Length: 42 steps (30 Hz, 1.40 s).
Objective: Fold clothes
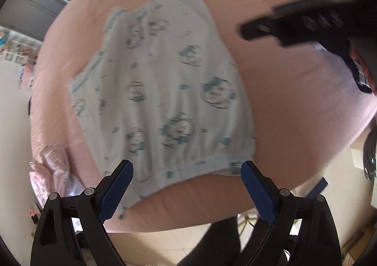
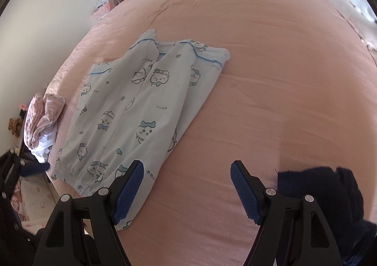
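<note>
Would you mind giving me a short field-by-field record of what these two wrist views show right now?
surface: pink bed sheet
main garment: pale blue printed pyjama trousers, lying flat, legs folded together
waistband: elastic waistband at the near edge
other clothes: crumpled pink garment left of the trousers; dark garment at lower right
left gripper: open, above the waistband, holding nothing
right gripper: open, above bare sheet beside the trousers, holding nothing

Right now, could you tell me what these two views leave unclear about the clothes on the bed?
- Pale blue pajama pants: print blurred in the left wrist view.
- Pink garment: bunched, type unreadable.
- Dark garment: cut off by the right wrist view's edge and the right tool.
</note>
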Motion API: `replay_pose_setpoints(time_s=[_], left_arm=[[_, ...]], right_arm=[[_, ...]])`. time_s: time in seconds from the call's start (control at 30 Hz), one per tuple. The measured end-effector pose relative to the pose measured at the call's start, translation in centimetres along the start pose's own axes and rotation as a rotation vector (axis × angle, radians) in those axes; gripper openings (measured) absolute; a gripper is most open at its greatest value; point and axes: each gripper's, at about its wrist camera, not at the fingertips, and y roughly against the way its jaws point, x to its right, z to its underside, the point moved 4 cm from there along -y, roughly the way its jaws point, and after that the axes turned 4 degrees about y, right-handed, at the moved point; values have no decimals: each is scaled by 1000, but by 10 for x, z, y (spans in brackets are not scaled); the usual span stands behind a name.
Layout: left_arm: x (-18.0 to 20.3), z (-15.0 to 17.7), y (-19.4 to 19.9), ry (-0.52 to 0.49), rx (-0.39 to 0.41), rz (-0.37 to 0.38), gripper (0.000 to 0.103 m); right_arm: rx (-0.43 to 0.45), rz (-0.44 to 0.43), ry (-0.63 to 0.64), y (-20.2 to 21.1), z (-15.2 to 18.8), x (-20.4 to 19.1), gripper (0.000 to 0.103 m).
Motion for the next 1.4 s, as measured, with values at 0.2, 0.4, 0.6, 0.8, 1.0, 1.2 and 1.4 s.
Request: replay_pose_setpoints(time_s=[0.2,0.4,0.6,0.8,1.0,1.2,1.4], left_arm=[[32,-4,-15,-85,-29,-86,93],[56,-8,-24,-166,-26,-256,93],[97,-13,-23,-358,64,-514,93],[113,-9,-37,-495,54,-671,94],[97,-14,-39,-485,24,-751,95],[85,-18,-38,-484,28,-766,95],[105,-7,-27,-550,38,-713,94]], right_arm=[[-17,-4,24,-9,-10,-3,76],[-31,-30,-30,-23,-13,19,76],[-32,-56,-108,-37,-10,45,76],[-6,-177,-234,-48,-16,67,76],[-16,-335,-352,-61,-38,70,76],[-66,-542,-485,-89,-50,62,76],[-30,-657,-622,-104,-62,67,78]])
